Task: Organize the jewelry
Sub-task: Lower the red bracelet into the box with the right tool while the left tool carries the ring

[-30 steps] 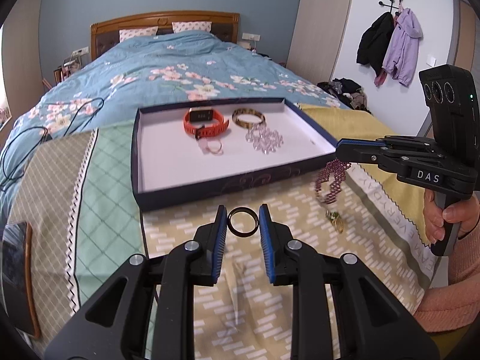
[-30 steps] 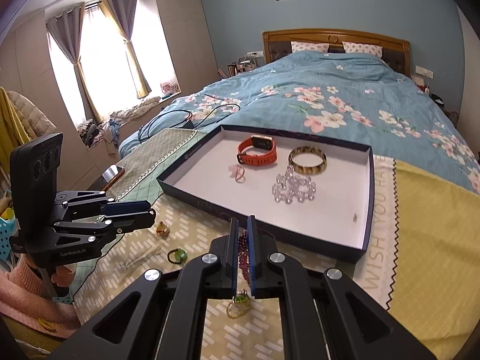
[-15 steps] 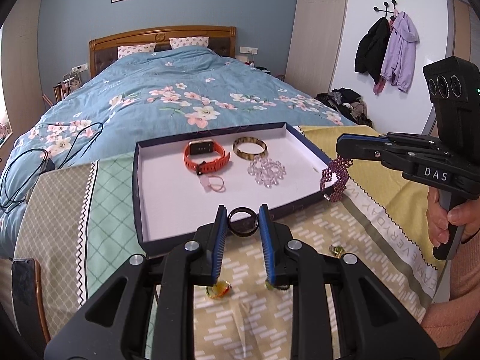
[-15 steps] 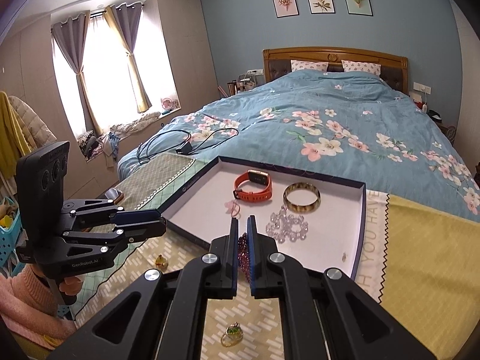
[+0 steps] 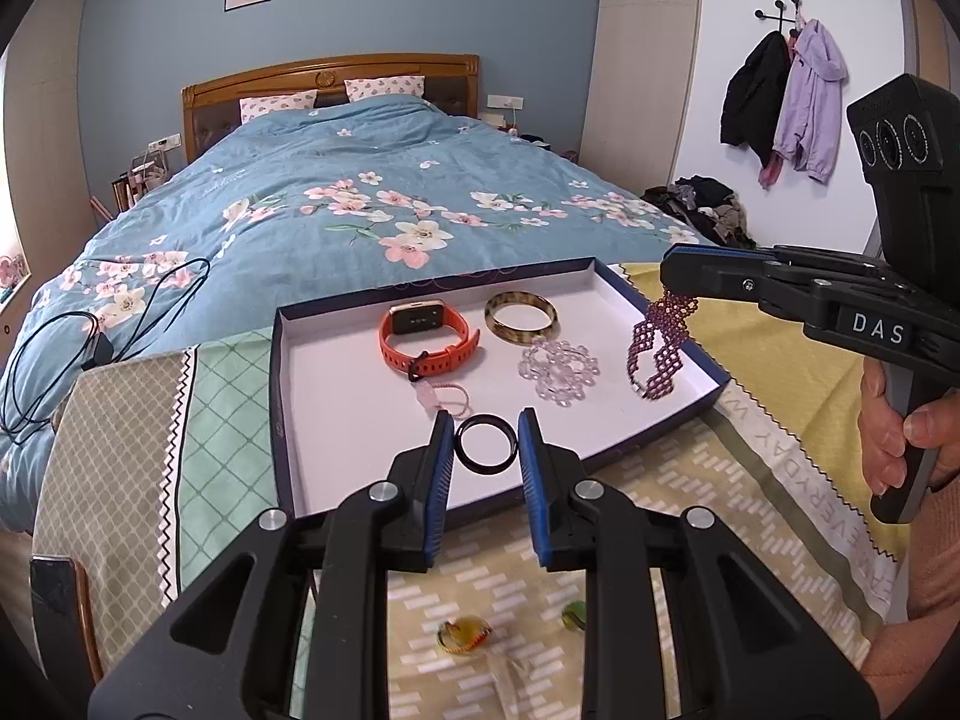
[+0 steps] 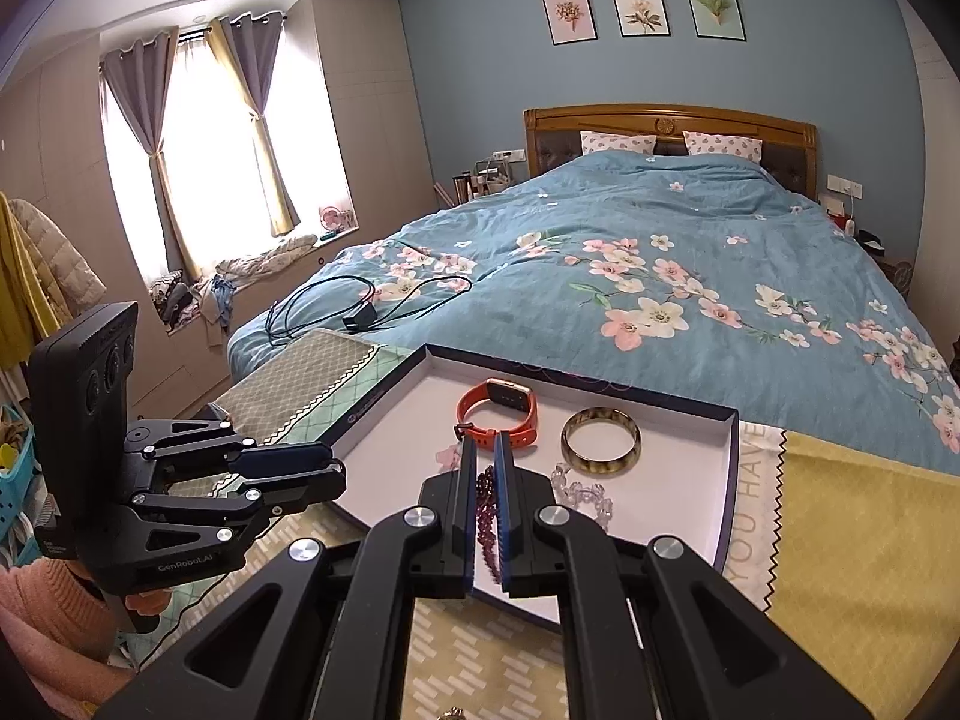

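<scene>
Both tools have come up off the patterned cloth and forward over the tray (image 5: 282, 420) in the last second. The left tool (image 5: 486, 450), at lower centre of its view, pinches a black ring (image 5: 486, 444) above the tray's near edge. The right tool (image 6: 485, 516), jaws nearly together, carries a purple beaded bracelet (image 5: 660, 348) dangling over the tray's right side. Both look close to a drop beside the orange watch (image 5: 429, 339), bangle (image 5: 521, 315) and clear bead bracelet (image 5: 558, 369). Two rings (image 5: 462, 642) remain on the cloth. Readable: "DAS", "GenRobot.AI", cloth lettering "YOU HAVE".
</scene>
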